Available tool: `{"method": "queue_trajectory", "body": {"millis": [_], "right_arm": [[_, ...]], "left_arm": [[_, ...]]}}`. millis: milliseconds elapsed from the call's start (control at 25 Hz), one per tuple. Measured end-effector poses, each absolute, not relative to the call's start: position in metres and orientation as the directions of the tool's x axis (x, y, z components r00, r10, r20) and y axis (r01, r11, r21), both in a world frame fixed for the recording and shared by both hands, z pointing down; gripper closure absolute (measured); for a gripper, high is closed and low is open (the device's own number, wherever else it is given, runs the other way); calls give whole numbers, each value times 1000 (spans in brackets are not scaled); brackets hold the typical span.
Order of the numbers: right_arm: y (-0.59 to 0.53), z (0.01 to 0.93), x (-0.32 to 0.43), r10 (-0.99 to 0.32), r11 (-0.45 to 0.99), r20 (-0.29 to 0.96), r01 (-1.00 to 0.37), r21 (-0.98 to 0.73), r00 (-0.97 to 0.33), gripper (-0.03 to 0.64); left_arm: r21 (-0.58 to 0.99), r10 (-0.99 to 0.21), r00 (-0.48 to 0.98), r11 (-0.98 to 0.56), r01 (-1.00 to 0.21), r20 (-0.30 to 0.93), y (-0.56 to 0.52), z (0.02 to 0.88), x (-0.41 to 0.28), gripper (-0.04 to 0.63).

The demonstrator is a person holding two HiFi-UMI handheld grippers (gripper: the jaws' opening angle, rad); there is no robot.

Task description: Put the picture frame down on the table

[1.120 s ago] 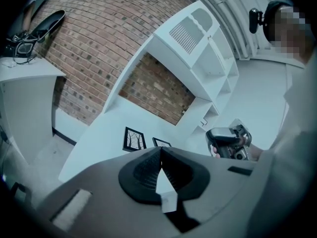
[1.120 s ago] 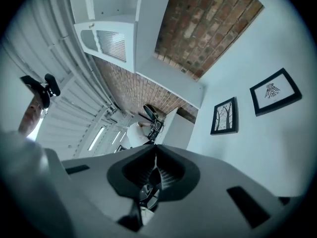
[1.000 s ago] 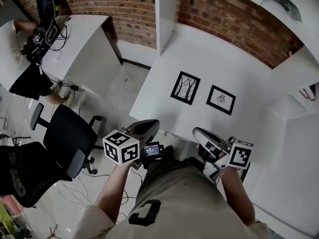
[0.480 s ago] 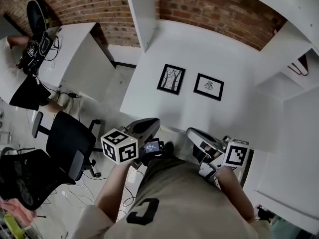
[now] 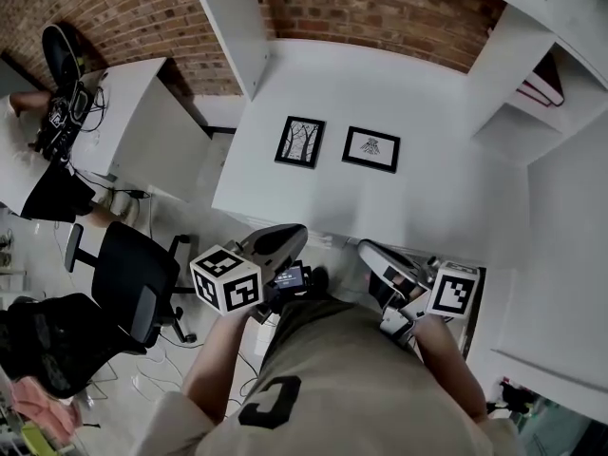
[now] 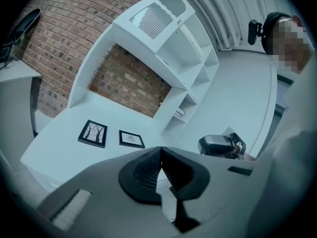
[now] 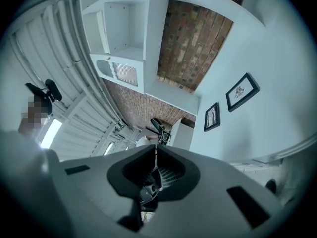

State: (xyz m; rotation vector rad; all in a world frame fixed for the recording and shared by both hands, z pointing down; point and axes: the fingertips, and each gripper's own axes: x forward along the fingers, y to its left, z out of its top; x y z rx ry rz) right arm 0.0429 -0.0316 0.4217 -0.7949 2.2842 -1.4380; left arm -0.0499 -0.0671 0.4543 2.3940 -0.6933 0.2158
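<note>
Two black picture frames lie flat on the white table (image 5: 446, 198): a tree print (image 5: 300, 142) and, to its right, a smaller print (image 5: 371, 149). In the left gripper view the tree print (image 6: 93, 133) and the smaller print (image 6: 132, 139) lie far ahead. My left gripper (image 5: 293, 236) is held near my body, short of the table's near edge, jaws shut and empty (image 6: 160, 149). My right gripper (image 5: 367, 249) hangs beside it, also shut with nothing in it (image 7: 156, 148). Both frames (image 7: 212, 116) (image 7: 242, 91) show sideways in the right gripper view.
A white shelf unit (image 5: 532, 74) stands at the table's right, with a brick wall (image 5: 380, 8) behind. A white partition (image 5: 228, 27) rises at the back left. Black office chairs (image 5: 128, 274) stand on the floor at left, near a second desk (image 5: 123, 103) with cables.
The view has swung: the table and both frames sit higher and further left in the head view. Both grippers stay shut near my body.
</note>
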Motion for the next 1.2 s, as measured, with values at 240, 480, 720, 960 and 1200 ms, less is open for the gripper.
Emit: {"method": "queue_trajectory", "body": {"millis": [240,480,720,960,1200], "right_arm": [[-6,427,62,-628,317,13,-271,-909,-778,606],[9,433,71,-617,315,-11,-234,-920,-787,606],[5,438,71,-600,315,-1,-235,-919,-800,610],[-17,443,48,-557,308,15,-223,-925,-830,611],[-50,446,11,-516,311,40,-231,-922,-856,610]], "left_arm": [[519,-405,852,-676,-523,332,-45,451,-29,591],[505,-388,847,-681,-530,364,-28,455,-15,591],[507,-413,828,-656,-560,380,-26,460,-19,591],[495,-454,800,-629,-599,392,-43,465,-41,591],[497,-485,781,-603,-624,393,-73,470,-79,591]]}}
